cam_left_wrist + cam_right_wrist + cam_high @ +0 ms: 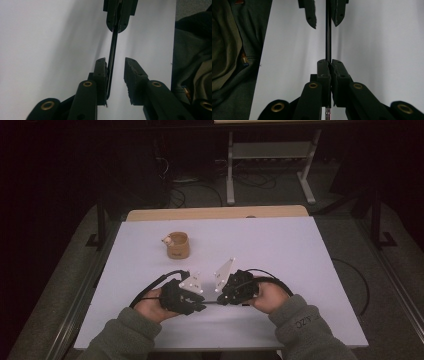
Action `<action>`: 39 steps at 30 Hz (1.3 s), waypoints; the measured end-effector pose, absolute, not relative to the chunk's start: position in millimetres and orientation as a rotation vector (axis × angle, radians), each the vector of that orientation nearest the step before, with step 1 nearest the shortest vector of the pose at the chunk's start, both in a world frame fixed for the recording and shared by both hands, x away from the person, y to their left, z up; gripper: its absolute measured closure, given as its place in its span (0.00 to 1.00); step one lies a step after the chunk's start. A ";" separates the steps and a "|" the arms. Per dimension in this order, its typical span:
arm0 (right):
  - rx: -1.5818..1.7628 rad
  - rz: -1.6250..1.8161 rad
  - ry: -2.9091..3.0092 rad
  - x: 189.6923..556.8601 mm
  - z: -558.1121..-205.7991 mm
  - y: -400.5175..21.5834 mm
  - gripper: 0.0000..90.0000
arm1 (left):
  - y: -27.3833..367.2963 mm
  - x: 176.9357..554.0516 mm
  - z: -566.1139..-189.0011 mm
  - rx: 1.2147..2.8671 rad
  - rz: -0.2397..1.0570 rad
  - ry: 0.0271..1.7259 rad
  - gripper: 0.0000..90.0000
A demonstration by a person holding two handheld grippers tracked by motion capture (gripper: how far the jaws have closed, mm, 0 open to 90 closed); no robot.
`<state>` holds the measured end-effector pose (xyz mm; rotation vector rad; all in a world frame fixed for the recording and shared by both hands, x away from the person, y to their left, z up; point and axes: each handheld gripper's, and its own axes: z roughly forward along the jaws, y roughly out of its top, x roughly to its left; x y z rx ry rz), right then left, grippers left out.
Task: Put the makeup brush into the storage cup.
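the right gripper (329, 65) is clamping a thin black rod (328, 37) between its 2 jaws, low over the white table (280, 250). the left gripper (116, 67) is standing narrowly apart around the rod's other end, 1 pad touching, not yet pinching. probably best to be centring the rod before squeezing. farther off, a brown cup (177, 245) is sitting well apart.

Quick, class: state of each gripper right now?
Left gripper: open, thin black rod between its jaws, beside one pad, not clamped.
Right gripper: shut on the thin black rod.
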<state>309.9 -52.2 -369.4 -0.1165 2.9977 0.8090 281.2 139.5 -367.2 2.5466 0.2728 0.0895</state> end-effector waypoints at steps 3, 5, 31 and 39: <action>-0.135 0.812 2.999 308.9 -370.0 -50.3 0.95 | 139.2 282.2 -368.6 2.570 0.070 0.270 0.84; -0.149 0.815 3.003 308.3 -370.0 -49.1 0.95 | 138.7 282.6 -369.9 2.584 0.060 0.267 0.86; -0.079 0.921 2.976 311.3 -361.2 -58.9 0.75 | 150.6 278.6 -375.7 2.567 0.088 0.259 0.96; -0.123 0.856 2.986 315.1 -367.0 -59.1 0.87 | 154.9 278.2 -373.1 2.543 0.099 0.263 0.96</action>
